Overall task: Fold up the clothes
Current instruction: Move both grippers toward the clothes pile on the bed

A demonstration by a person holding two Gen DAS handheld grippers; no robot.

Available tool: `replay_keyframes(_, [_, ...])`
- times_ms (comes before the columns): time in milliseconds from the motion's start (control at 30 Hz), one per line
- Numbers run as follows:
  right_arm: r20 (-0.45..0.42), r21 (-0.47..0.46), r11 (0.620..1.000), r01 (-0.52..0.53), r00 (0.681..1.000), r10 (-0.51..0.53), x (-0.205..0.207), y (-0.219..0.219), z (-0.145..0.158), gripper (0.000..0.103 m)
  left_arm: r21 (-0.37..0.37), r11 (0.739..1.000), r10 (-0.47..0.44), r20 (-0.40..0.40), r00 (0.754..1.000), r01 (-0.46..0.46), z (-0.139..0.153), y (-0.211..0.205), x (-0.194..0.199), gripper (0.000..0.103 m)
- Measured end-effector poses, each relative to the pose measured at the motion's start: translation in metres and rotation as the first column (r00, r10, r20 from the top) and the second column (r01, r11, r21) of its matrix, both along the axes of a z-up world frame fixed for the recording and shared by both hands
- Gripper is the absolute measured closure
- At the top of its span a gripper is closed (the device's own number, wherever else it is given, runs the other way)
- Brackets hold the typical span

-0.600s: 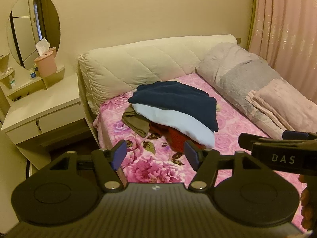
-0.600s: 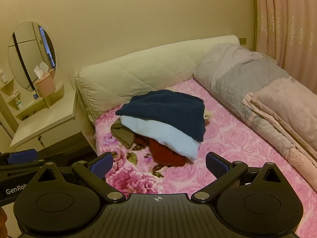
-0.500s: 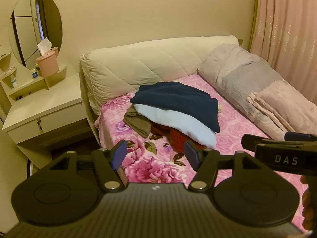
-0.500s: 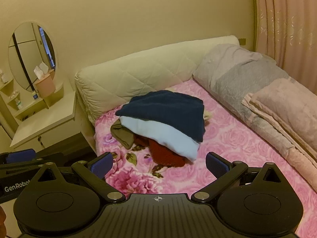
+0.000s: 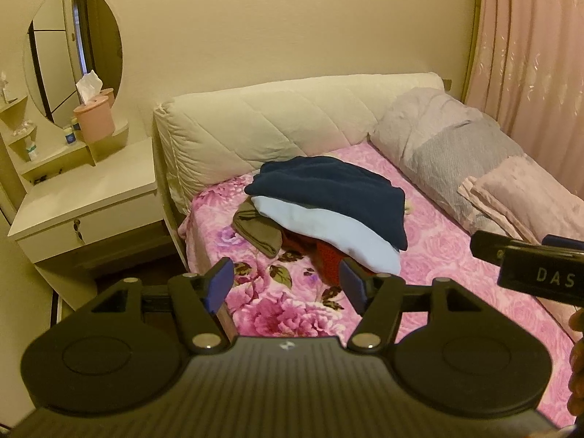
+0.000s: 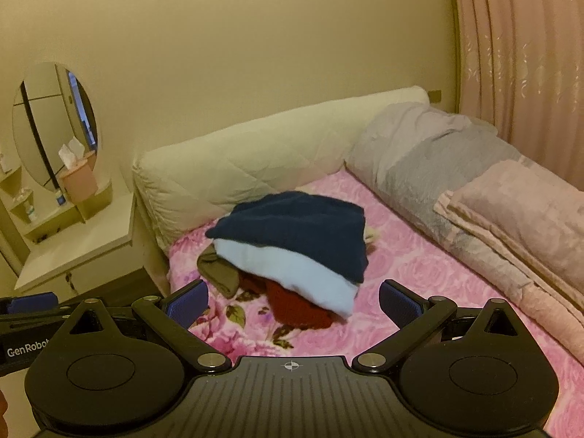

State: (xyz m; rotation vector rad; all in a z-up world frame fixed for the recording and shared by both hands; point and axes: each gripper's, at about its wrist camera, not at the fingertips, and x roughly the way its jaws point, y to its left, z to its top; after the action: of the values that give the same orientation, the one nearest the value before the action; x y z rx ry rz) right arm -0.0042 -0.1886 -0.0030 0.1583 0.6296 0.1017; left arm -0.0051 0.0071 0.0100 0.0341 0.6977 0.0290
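A pile of clothes lies on the pink floral bed (image 5: 299, 314): a navy garment (image 5: 328, 193) on top, a light blue one (image 5: 328, 233) under it, a red one (image 5: 325, 259) and an olive one (image 5: 259, 230) at the bottom. The same pile shows in the right wrist view, with the navy garment (image 6: 299, 233) on top. My left gripper (image 5: 286, 284) is open and empty, short of the pile. My right gripper (image 6: 292, 304) is open wide and empty, also short of the pile.
A quilted cream headboard (image 5: 277, 124) stands behind the pile. A grey pillow (image 5: 445, 149) and a folded pink blanket (image 5: 529, 197) lie along the right. A white dresser (image 5: 80, 200) with a round mirror and a tissue holder (image 5: 93, 116) is at the left. A pink curtain (image 6: 522, 54) hangs at the right.
Both grippers have drifted slightly; the scene has shifted a little in each view. Both stay open and empty. The clothes have not moved.
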Motion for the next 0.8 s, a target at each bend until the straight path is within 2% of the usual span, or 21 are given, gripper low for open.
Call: replay_keyframes(800, [0.056, 0.005, 1.000, 0.014, 0.998, -0.014, -0.015, -0.003, 0.006, 0.001, 0.001, 1.000, -0.006, 0.033, 0.999, 0.006, 0.010, 0.000, -0.009, 0.043])
